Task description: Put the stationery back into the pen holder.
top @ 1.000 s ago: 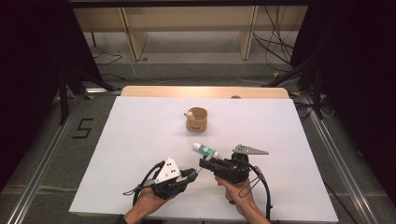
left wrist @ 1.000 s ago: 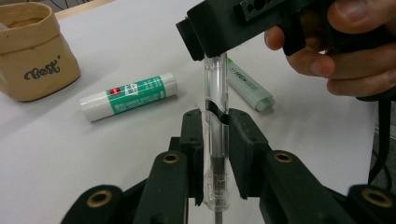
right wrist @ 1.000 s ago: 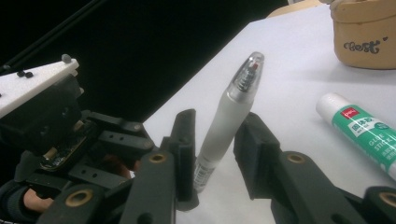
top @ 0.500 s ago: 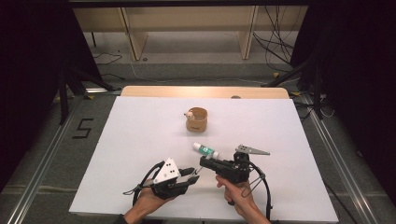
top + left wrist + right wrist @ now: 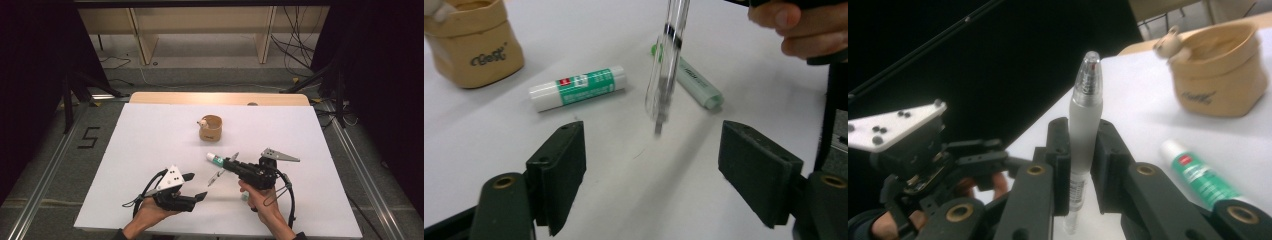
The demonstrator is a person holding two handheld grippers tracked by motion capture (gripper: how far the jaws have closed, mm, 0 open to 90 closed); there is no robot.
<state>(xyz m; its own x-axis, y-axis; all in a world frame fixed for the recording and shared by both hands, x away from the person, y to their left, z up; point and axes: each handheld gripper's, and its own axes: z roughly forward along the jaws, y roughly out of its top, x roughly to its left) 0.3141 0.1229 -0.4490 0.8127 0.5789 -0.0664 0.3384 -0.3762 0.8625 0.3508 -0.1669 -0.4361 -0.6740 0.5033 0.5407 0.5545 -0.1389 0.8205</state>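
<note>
Two grippers sit low over the near edge of the white table point(image 5: 150, 130) in the high view: my left gripper point(image 5: 192, 186) with its jaws spread and nothing between them, my right gripper point(image 5: 226, 162) clamped on a slim clear pen point(image 5: 220, 172) that slants down toward the table between the two. A white-and-green glue stick point(image 5: 215, 159) lies just beyond the right gripper; a tan, soft-sided pouch point(image 5: 211, 128) stands upright further out, mid-table, with broad bare surface around it on every side. Left gripper view: my jaws have just been opening, flat black pads wide apart over bare matte white; the pen point(image 5: 666, 60), glossy and transparent, hangs tip-down ahead of them, touching neither. Glue stick point(image 5: 578, 88) lies flat to its left, a pale green marker point(image 5: 694, 82) behind it, the pouch point(image 5: 471, 42) at the far left corner. Right gripper view: my pads pinch the frosted barrel of the pen point(image 5: 1083, 130), upright, rounded clear cap on top; glue stick point(image 5: 1205, 180) lies at right, pouch point(image 5: 1218, 75) beyond.
</note>
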